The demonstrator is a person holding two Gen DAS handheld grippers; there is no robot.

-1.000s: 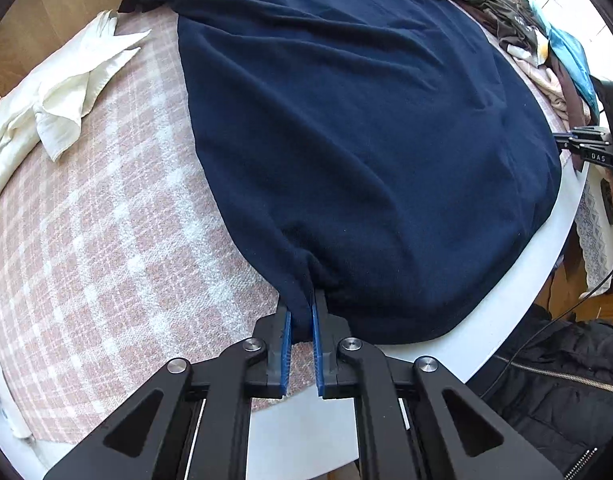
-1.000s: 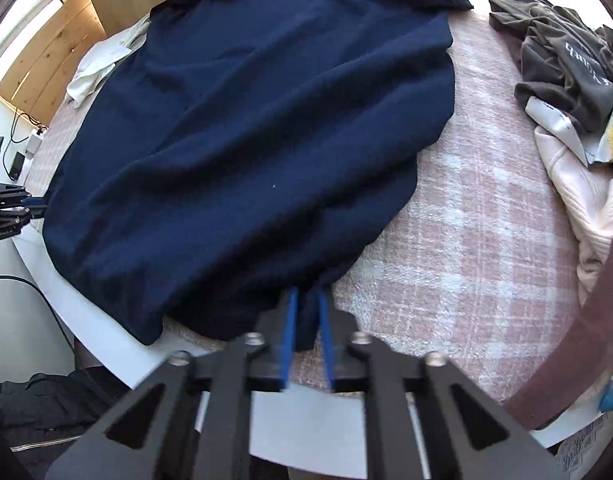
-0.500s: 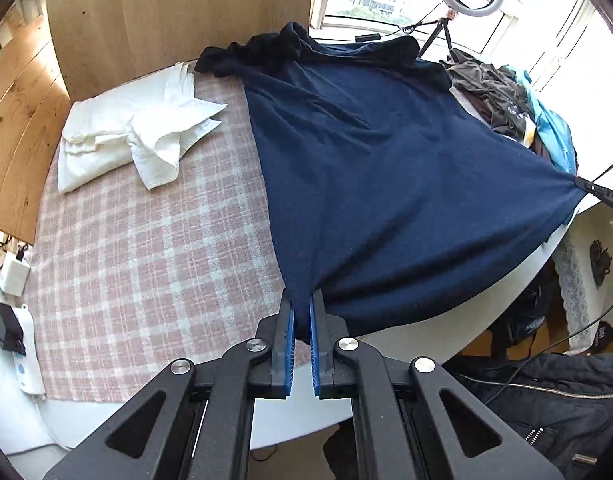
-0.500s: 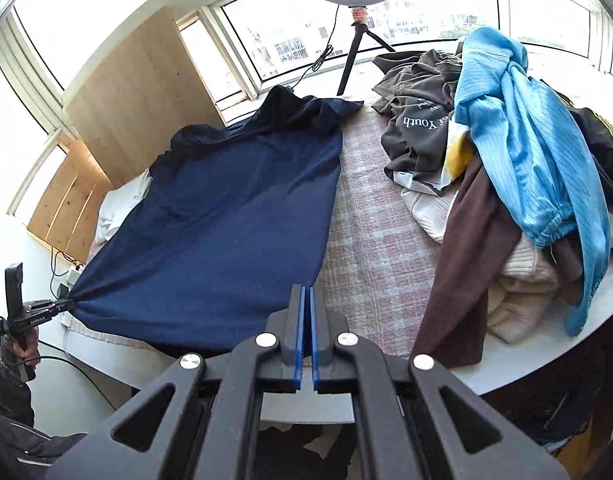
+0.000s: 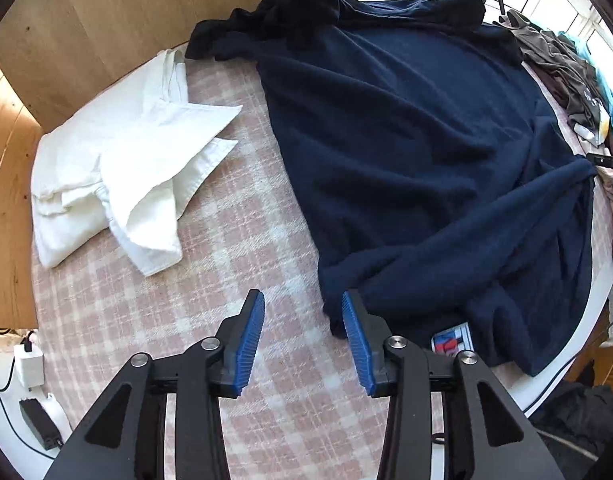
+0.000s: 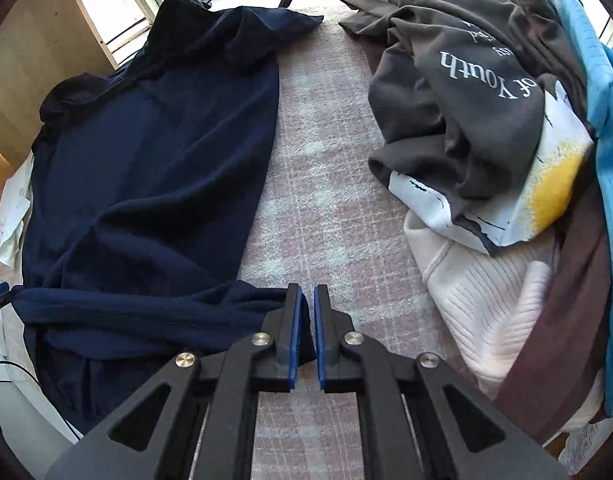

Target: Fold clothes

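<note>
Cloth (image 5: 266,360): pink check, covers the table.
Navy garment (image 5: 406,152): spread on cloth, near hem folded over.
Pile (image 6: 486,120): unfolded clothes, right.
White shirt (image 5: 118,176): folded, left.
Left gripper (image 5: 302,312): jaws just parted, nothing between.
Right gripper (image 6: 306,312): nearly closed, pinching navy hem.

Navy garment (image 5: 406,152) on pink-white checked cloth (image 5: 242,248)

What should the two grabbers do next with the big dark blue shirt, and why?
Probably open the right gripper and let go too. The left gripper has just been opening and now stands open, nothing between its pads, its corner dropped on the checked cloth. The right one is shut on the navy garment, whose hem is already turned back over the body.
</note>
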